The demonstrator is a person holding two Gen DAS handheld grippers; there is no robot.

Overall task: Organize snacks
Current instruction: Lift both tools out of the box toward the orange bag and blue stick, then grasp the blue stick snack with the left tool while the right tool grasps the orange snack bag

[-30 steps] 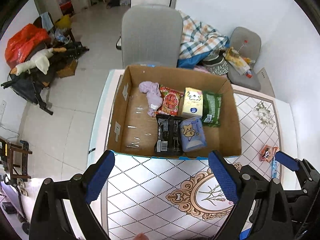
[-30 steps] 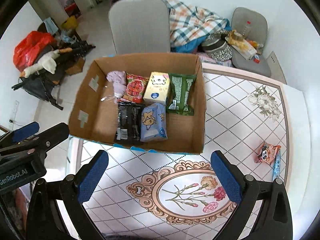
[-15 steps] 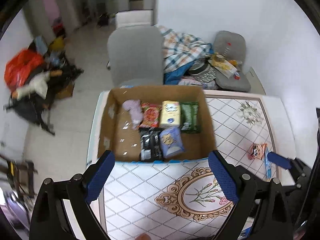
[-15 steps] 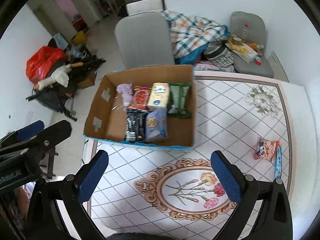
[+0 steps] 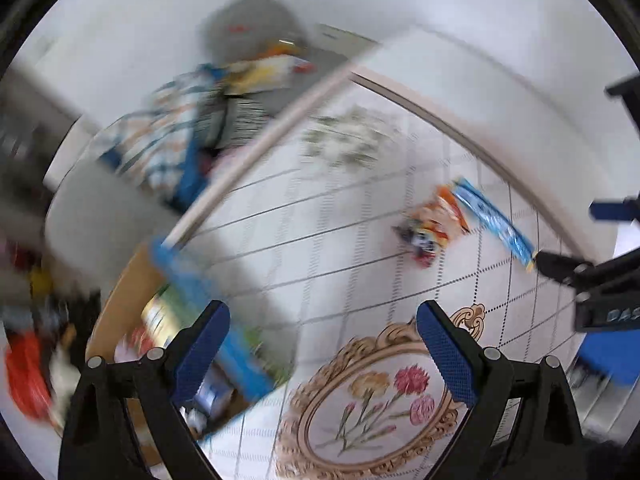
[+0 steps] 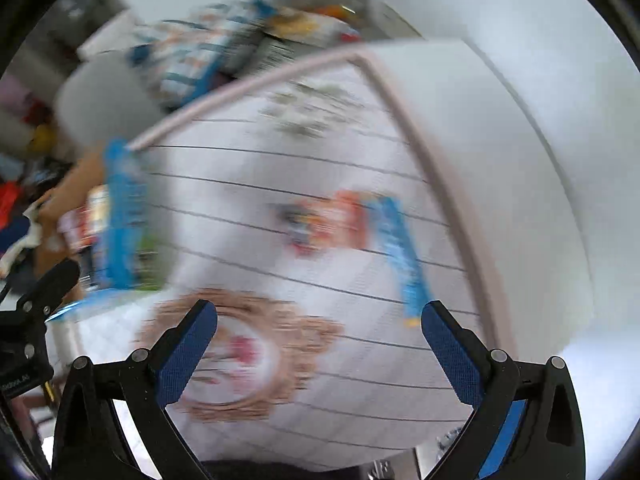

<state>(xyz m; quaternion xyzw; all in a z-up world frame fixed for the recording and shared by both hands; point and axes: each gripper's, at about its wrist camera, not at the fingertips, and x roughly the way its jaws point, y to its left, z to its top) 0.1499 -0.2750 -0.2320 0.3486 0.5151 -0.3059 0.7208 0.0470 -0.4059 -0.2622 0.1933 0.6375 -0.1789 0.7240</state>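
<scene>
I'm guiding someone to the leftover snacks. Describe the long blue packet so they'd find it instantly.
On the patterned tabletop, well away from the cardboard box, two snacks lie side by side near the table's edge. The long blue packet is the slim stick-shaped one; its neighbour, the orange packet, is shorter and wider.

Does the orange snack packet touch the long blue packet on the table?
Touching: in the left wrist view, the orange packet meets the blue packet at its upper end.
</scene>
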